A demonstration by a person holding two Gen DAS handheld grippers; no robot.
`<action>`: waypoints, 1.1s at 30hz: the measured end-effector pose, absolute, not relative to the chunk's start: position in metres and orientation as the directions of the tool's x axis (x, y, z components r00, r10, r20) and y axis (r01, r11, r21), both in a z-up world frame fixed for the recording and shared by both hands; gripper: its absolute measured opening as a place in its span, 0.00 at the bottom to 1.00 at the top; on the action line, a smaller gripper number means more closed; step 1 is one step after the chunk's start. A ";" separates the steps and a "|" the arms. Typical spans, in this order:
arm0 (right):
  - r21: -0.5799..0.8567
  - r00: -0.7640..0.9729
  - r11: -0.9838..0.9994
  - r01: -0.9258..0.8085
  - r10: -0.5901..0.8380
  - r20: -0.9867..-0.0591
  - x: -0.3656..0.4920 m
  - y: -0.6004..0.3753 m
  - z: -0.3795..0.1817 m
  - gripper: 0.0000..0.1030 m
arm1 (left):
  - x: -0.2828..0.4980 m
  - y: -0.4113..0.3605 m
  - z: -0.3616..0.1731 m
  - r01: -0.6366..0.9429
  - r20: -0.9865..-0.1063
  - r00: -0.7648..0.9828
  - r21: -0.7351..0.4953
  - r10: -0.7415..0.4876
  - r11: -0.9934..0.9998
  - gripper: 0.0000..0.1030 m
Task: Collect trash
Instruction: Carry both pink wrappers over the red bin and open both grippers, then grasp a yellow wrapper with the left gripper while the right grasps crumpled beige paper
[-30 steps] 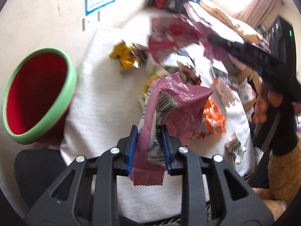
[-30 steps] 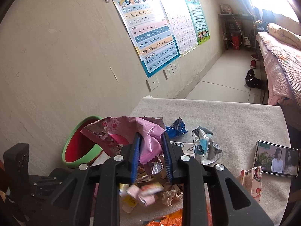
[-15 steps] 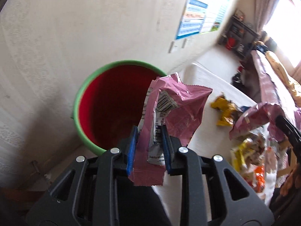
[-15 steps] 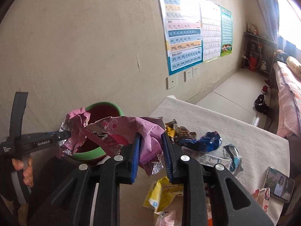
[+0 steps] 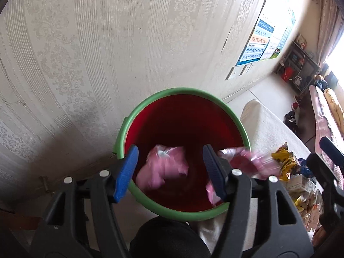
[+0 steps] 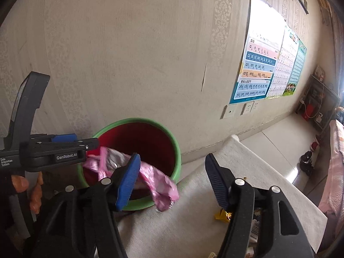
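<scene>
The left hand-held gripper (image 5: pixel 169 169) has just spread its jaws; its pink wrapper (image 5: pixel 162 167), blurred, seems loose inside the red bin (image 5: pixel 182 99). The right hand-held gripper (image 6: pixel 172 178) has also just opened, its pink wrapper (image 6: pixel 159 185) draped over the bin's rim, touching neither pad.

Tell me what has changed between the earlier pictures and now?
Both grippers swung from the table to the bin. The left gripper has just been opening and let its pink wrapper go; it is falling into the bin. The right gripper has also just been opening, and its pink wrapper is dropping at the bin's rim. The bin and the table litter stayed put.
</scene>
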State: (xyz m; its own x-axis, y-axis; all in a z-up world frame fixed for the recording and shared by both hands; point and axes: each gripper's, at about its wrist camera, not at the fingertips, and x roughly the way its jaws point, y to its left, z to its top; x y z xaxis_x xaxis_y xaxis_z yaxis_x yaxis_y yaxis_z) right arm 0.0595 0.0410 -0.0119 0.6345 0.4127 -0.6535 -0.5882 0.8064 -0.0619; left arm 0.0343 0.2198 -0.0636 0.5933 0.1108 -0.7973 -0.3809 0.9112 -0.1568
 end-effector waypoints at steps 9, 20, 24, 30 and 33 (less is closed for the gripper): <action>0.046 0.618 0.887 -0.460 0.357 -0.700 0.034 -0.060 -0.021 0.63 | 0.019 0.198 -0.066 -0.342 -0.785 0.617 -0.201 0.058 0.918 0.63; 0.130 0.614 0.986 -0.099 0.164 -0.772 0.030 -0.209 -0.061 0.63 | 0.026 0.057 -0.079 0.051 -0.800 0.552 -0.246 -0.233 0.968 0.65; 0.199 0.588 0.978 -0.064 0.198 -0.784 0.031 -0.226 -0.076 0.63 | 0.032 0.007 -0.087 0.182 -0.810 0.484 -0.276 -0.330 0.944 0.68; 0.280 0.540 0.958 -0.058 0.266 -0.799 0.034 -0.226 -0.087 0.63 | 0.043 -0.036 -0.111 0.236 -0.857 0.381 -0.274 -0.348 0.933 0.68; 0.288 0.524 0.956 -0.058 0.275 -0.806 0.035 -0.225 -0.090 0.63 | 0.046 -0.047 -0.126 0.241 -0.881 0.326 -0.272 -0.342 0.931 0.68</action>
